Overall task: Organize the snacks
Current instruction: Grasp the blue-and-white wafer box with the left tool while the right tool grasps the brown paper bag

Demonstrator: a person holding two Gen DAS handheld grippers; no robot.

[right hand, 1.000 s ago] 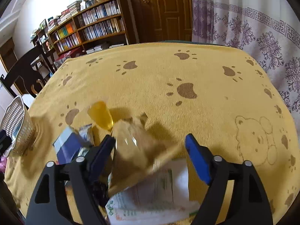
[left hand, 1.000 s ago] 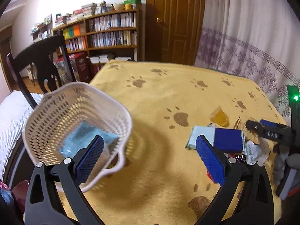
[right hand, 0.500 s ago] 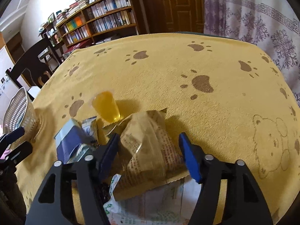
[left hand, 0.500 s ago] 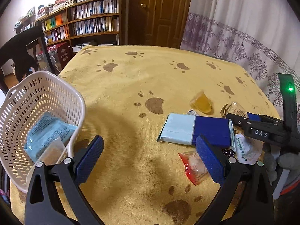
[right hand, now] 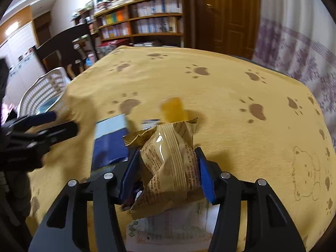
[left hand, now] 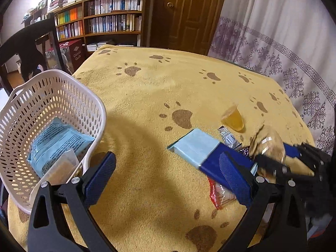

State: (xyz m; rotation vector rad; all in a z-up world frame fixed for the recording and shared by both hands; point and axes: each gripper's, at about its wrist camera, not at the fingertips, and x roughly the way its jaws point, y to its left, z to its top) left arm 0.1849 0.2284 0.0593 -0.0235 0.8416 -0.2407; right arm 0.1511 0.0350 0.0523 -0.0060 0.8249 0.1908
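Observation:
My right gripper point(right hand: 168, 172) is shut on a crinkled brown snack bag point(right hand: 170, 163), lifted slightly off the pile; the same gripper point(left hand: 279, 159) and brown snack bag point(left hand: 268, 145) show blurred at the right of the left wrist view. My left gripper point(left hand: 166, 176) stands open over the yellow cloth, with nothing between its fingers. A white perforated basket point(left hand: 69, 88) at the left holds a light blue packet point(left hand: 56, 140) and a small clear packet point(left hand: 61, 168). A blue and pale box point(left hand: 208, 153), a red-edged packet point(left hand: 220, 193) and an orange jelly cup point(left hand: 233, 117) lie on the cloth.
A white printed packet point(right hand: 174, 226) lies under the right gripper. A dark chair point(left hand: 27, 46) stands behind the basket, with a bookshelf point(left hand: 109, 21), a door point(left hand: 189, 10) and a patterned curtain point(left hand: 283, 31) beyond the table point(left hand: 168, 79).
The right gripper has closed on the brown snack bag and lifted it, swinging leftward. The left gripper has turned slightly back toward the basket and stays open.

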